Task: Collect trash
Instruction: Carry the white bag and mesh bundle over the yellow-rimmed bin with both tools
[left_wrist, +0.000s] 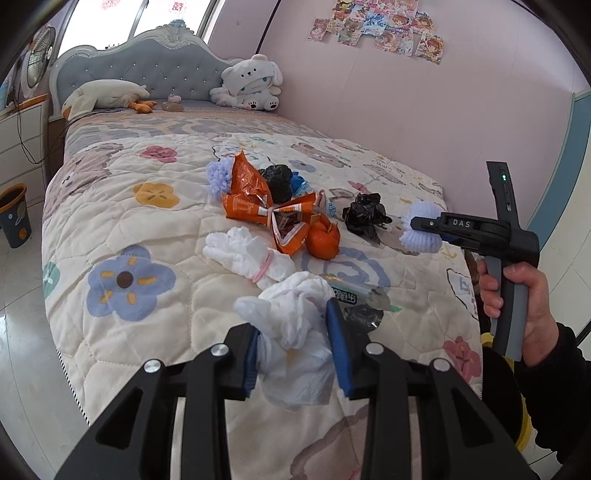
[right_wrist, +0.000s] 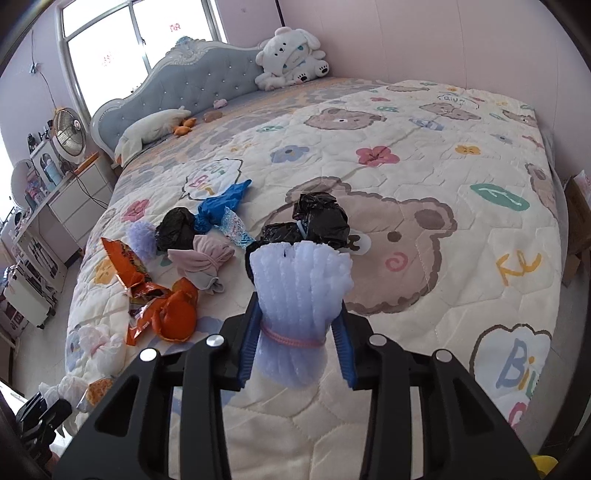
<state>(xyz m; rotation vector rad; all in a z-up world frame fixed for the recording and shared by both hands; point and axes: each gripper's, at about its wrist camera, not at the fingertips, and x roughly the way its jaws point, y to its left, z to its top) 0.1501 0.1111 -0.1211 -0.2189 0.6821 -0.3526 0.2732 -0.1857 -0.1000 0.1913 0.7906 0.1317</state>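
Observation:
My left gripper is shut on a crumpled white plastic bag at the near edge of the bed. My right gripper is shut on a pale lilac foam net tied with a pink band; it also shows in the left wrist view, held above the bed's right side. Trash lies on the quilt: orange snack wrappers, orange peel, a black bag, another black bag, a white tied bag, a blue bag, a second lilac net.
The quilted bed fills both views. Plush toys sit by the headboard. A dark bin stands on the floor at left, next to a white dresser. A pink wall runs along the bed's far side.

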